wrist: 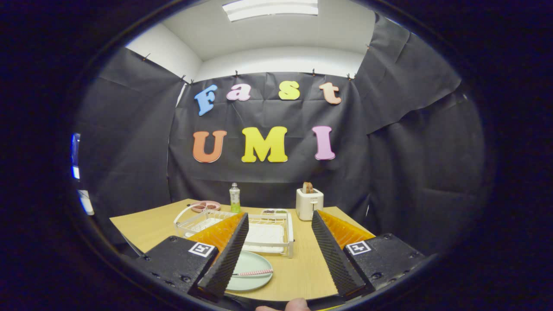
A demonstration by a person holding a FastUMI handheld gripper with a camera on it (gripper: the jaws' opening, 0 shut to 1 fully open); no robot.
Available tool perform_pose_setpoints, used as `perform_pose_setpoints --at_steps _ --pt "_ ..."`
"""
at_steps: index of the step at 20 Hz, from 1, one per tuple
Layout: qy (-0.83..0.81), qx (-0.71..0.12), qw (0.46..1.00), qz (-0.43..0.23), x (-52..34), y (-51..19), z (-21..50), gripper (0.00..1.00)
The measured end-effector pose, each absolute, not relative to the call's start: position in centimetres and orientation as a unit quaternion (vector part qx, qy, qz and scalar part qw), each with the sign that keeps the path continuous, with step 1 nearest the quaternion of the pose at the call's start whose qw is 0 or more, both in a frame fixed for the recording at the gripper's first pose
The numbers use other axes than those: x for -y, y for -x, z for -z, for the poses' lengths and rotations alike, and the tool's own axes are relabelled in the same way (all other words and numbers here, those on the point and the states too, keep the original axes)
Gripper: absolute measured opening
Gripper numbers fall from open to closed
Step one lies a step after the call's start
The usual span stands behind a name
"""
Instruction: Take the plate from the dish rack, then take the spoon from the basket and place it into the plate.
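A pale green plate [252,265] lies flat on the wooden table [298,268], just in front of the white wire dish rack [276,235]. A spoon [255,272] with a red-and-white patterned handle rests in the plate, partly hidden behind my left finger. My gripper [281,252] is open and raised above the table's near edge, with nothing between its fingers. The plate sits beside the left finger [227,255], the rack beyond both fingers.
A white toaster [309,203] with a slice of bread stands at the back right. A green bottle [234,198] and a pink dish [205,206] stand behind the rack. A small tray [274,212] sits beside them. A fingertip [293,306] shows below the gripper.
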State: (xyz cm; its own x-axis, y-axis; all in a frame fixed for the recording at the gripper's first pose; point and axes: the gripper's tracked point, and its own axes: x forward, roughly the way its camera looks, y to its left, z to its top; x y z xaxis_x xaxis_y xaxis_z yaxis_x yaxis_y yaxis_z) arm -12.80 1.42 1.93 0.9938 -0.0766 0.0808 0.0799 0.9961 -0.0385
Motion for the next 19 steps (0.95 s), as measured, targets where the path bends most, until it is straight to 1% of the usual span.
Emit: perform_pose_setpoints --at_steps 5,14,17,19 --pt "0.026 0.046 0.998 0.041 -1.8 13.5 -2.0 0.95" --pt "0.007 0.005 0.999 0.035 -2.7 12.8 0.5 0.96" --pt "0.024 0.026 0.999 0.036 -2.8 13.5 -0.6 0.96" --pt "0.025 0.024 0.999 0.032 -2.8 13.6 0.0 0.96"
